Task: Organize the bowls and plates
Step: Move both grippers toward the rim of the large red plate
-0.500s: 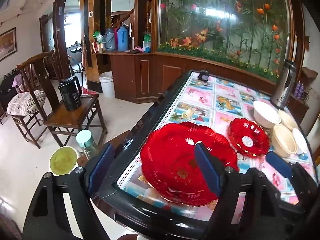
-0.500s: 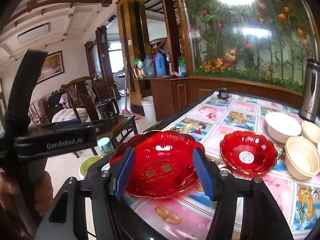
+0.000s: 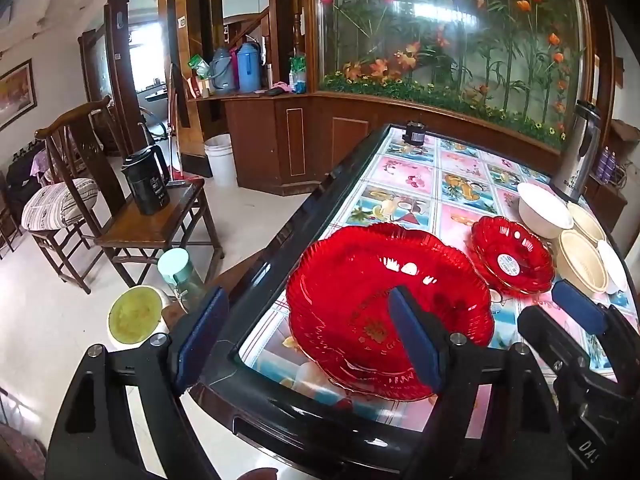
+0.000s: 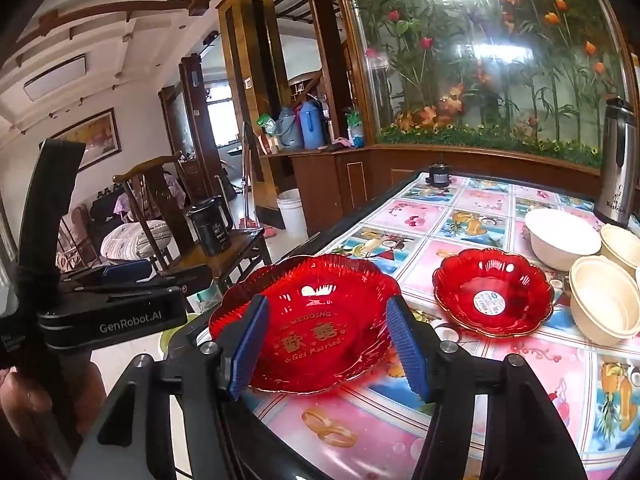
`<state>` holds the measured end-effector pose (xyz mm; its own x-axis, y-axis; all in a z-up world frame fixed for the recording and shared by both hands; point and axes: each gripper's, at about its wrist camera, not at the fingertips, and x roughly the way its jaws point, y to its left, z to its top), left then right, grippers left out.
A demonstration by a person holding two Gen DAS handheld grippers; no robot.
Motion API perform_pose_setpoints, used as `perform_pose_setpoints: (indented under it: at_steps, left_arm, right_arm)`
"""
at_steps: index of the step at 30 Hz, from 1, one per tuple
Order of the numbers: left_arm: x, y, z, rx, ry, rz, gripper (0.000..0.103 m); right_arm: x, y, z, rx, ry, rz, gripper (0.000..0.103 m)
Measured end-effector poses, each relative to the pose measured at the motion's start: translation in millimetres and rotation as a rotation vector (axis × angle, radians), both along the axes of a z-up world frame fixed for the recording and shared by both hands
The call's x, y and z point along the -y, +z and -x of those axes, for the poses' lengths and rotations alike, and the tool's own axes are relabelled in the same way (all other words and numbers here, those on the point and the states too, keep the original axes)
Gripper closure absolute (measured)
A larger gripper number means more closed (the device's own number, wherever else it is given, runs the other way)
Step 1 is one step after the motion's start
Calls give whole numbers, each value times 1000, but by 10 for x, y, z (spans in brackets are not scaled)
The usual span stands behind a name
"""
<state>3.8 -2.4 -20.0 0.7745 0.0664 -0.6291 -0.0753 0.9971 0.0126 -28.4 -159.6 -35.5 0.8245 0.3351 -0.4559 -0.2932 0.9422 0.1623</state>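
**Hovering at the near table corner, nothing gripped**

Holding both tools over the near left corner of the table (image 4: pixel 472 216), I have neither on anything. My left gripper (image 3: pixel 308 340) stands spread wide: one pad hangs off the table's left edge, the other over the big plate (image 3: pixel 384 300). My right gripper (image 4: pixel 328 344) is also released, its pads flanking the big plate in view but not pressing it.

Location of work: the big plate lies flat at the near left corner, its rim close to the black edge. The small plate (image 4: pixel 494 294) sits just beside it, toward the right. The white bowl (image 4: pixel 560 236) and cream bowls (image 4: pixel 604 300) cluster at the right edge, touching or nearly so.

Risks, as I judge them:
- The big plate is glossy and shallow; a pinch on its thin scalloped rim could slip or tip it off the corner.
- Both tools work the same corner and may collide.
- A careless sweep right could knock the small plate into the bowls.

Not verifiable:
- How many cream bowls there are; the frame cuts them off.
- Whether the big plate is one plate or a stack.
- The plate's near rim, behind my tool's fingers.
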Motion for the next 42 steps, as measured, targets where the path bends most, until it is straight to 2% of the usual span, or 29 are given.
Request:
perform_pose_setpoints:
  at_steps: [15, 42]
  left_arm:
    - [43, -127, -106, -41, -9, -6, 20]
    - [84, -195, -128, -58, -16, -6, 20]
  right_arm:
    - [174, -5, -71, -35, -51, -52, 39]
    - [228, -68, -148, -53, -58, -54, 39]
